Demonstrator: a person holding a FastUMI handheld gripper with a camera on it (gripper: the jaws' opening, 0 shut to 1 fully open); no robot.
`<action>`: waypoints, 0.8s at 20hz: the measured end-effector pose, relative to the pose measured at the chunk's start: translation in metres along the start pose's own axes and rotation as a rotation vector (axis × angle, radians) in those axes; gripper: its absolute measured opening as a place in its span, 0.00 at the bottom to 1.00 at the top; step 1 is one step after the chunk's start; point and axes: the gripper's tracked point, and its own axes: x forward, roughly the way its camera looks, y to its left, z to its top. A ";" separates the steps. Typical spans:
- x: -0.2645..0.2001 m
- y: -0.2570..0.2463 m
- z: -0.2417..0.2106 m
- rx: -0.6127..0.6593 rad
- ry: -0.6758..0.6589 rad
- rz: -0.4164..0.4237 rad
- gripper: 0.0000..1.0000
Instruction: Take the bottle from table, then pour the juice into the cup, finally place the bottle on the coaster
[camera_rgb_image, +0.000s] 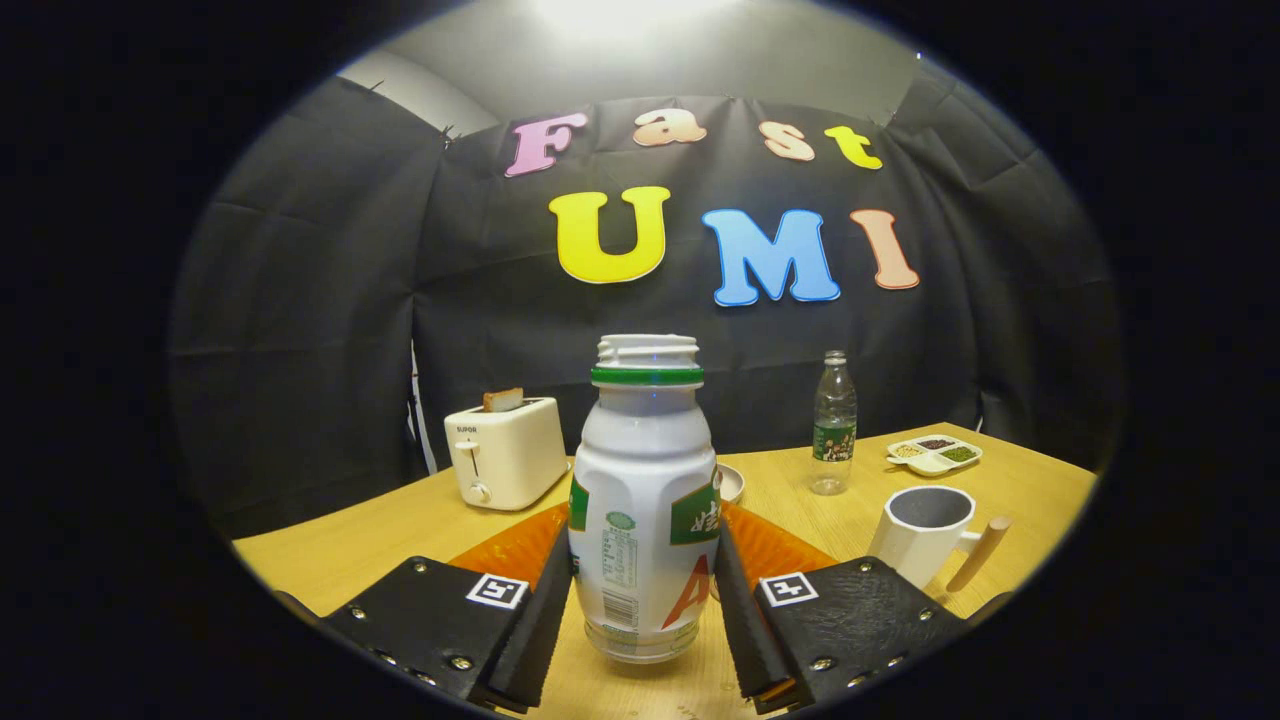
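Note:
A white juice bottle (640, 470) with a green neck ring and no cap stands upright between my fingers. My gripper (643, 575) is shut on the bottle, with one finger pressing each side of its lower body. The bottle's base is close to the wooden table (400, 530); I cannot tell whether it touches. A white cup (925, 535) with a wooden handle stands empty just beyond my right finger. The rim of a small pale round dish (732, 482) peeks out behind the bottle on its right.
A white toaster (505, 452) holding a slice of bread stands at the back left. Behind the cup are a clear plastic water bottle (834, 425) and a white divided dish (934, 454) of grains near the table's far edge.

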 end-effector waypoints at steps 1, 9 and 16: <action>-0.001 -0.001 0.007 0.017 -0.005 -0.007 0.69; 0.002 -0.024 0.017 0.130 0.022 -0.074 0.69; 0.009 -0.042 -0.006 0.231 0.071 -0.097 0.69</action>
